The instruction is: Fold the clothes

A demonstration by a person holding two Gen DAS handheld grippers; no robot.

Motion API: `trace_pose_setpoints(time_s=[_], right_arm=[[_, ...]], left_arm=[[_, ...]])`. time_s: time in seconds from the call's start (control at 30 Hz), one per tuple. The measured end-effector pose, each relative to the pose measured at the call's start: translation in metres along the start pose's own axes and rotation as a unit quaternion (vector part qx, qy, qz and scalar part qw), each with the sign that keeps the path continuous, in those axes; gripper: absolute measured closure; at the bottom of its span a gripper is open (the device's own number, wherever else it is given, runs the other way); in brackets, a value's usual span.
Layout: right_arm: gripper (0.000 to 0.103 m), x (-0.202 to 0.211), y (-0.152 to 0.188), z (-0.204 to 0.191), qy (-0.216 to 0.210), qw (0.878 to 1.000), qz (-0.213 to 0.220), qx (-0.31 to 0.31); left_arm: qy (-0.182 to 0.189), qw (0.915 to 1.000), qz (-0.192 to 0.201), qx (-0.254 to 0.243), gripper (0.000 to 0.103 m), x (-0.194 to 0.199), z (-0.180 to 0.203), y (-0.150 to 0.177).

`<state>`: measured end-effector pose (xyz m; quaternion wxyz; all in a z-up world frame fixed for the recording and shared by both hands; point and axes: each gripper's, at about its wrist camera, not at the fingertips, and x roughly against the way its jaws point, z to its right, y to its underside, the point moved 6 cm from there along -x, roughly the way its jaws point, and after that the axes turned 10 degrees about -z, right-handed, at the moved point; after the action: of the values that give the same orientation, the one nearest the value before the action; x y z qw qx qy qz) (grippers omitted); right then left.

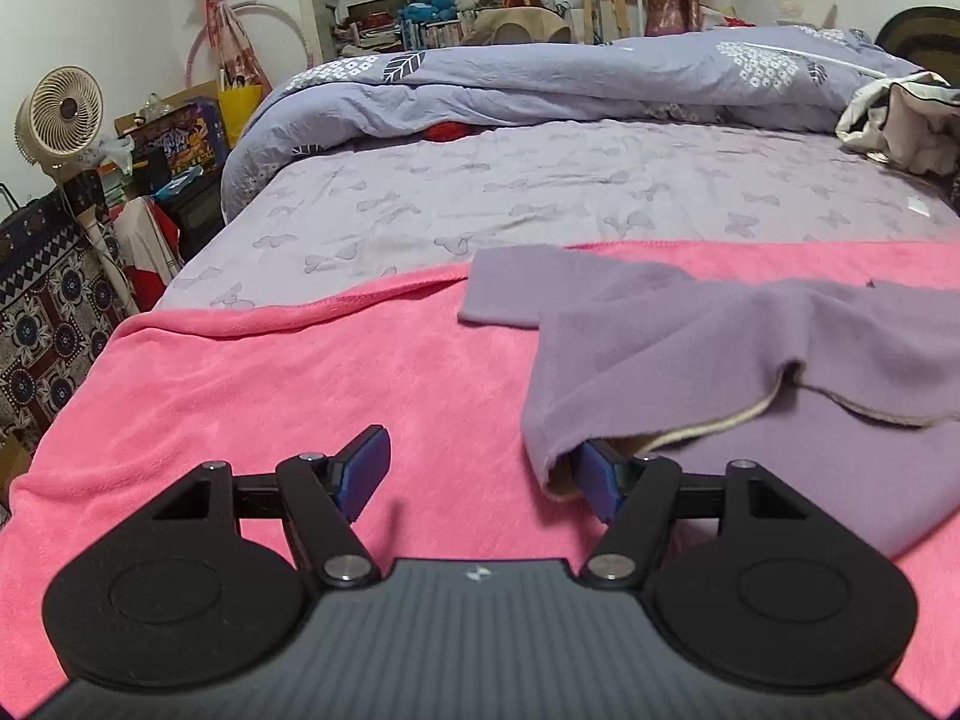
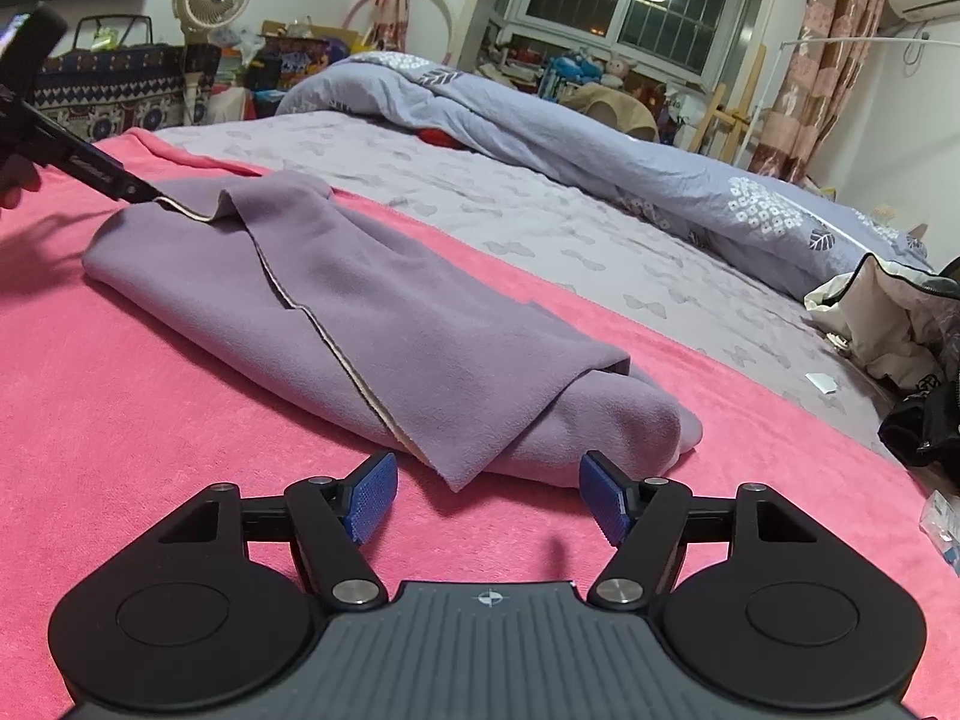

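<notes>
A purple fleece garment (image 1: 750, 348) with a cream lining lies partly folded on a pink blanket (image 1: 270, 390). My left gripper (image 1: 480, 474) is open at the garment's near left corner; its right finger (image 1: 600, 480) sits under a lifted flap of the cloth, its left finger over bare blanket. In the right wrist view the same garment (image 2: 372, 312) lies ahead. My right gripper (image 2: 489, 495) is open and empty, just short of the garment's near end. The left gripper (image 2: 129, 189) shows at the garment's far corner.
The pink blanket (image 2: 150, 420) covers the near part of a bed with a lilac sheet (image 1: 540, 192). A rumpled duvet (image 1: 570, 72) lies at the back. More clothes (image 2: 888, 324) are piled at the right. A fan (image 1: 60, 114) and clutter stand to the left.
</notes>
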<state>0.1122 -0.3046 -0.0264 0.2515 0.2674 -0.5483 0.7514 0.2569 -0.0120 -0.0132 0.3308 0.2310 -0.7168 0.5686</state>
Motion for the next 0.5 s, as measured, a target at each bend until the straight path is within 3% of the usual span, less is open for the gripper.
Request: trace_pose_setpoints(time_s=[0.07,0.13,0.23,0.27,0.3,0.5], right_arm=[[0.035,0.002,-0.001,-0.001,-0.003,1.000,0.004,-0.005],[0.035,0.004,-0.003,-0.003,-0.006,1.000,0.010,-0.011],[0.035,0.010,-0.009,-0.008,-0.016,0.999,0.029,-0.031],[0.034,0.012,-0.012,-0.010,-0.020,0.998,0.036,-0.040],[0.034,0.013,-0.016,-0.012,-0.023,0.998,0.044,-0.049],[0.027,0.015,-0.050,-0.051,-0.058,0.990,0.106,-0.077]], left_arm=[[-0.013,0.9998,0.003,0.017,0.036,-0.006,0.001,-0.002],[-0.019,0.9988,0.006,0.046,0.044,-0.013,-0.001,-0.004],[0.002,0.9959,0.011,0.089,0.075,-0.016,-0.002,-0.007],[0.015,0.9948,0.015,0.099,0.092,-0.014,-0.003,-0.008],[0.024,0.9939,0.021,0.105,0.100,-0.011,-0.002,-0.009],[0.037,0.9927,0.069,0.092,0.103,0.025,-0.002,-0.020]])
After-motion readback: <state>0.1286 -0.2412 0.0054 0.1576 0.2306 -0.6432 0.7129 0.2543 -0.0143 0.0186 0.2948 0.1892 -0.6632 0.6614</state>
